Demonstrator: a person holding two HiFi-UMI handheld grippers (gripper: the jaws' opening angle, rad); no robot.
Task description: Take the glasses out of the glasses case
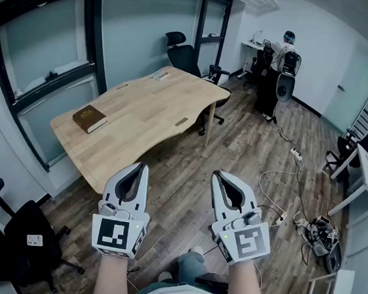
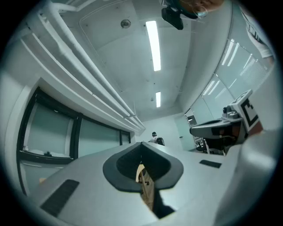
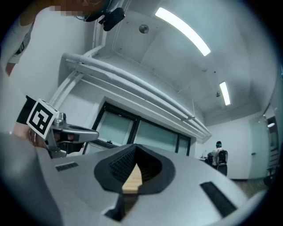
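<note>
A brown flat case (image 1: 89, 118) lies near the left end of the light wooden table (image 1: 148, 114), well ahead of both grippers; no glasses show. My left gripper (image 1: 142, 167) and right gripper (image 1: 219, 174) hang side by side in the air over the wooden floor, short of the table's near edge. Both are shut with nothing between the jaws. The left gripper view shows its shut jaws (image 2: 141, 146) against the ceiling, with the right gripper (image 2: 221, 128) beside it. The right gripper view shows its closed tips (image 3: 134, 148) and the left gripper (image 3: 62, 130).
A black office chair (image 1: 16, 231) stands at the lower left and another (image 1: 188, 57) behind the table. A person (image 1: 283, 52) stands by equipment at the far back. Cables and a power strip (image 1: 295, 153) lie on the floor at right, near a white desk (image 1: 367, 172).
</note>
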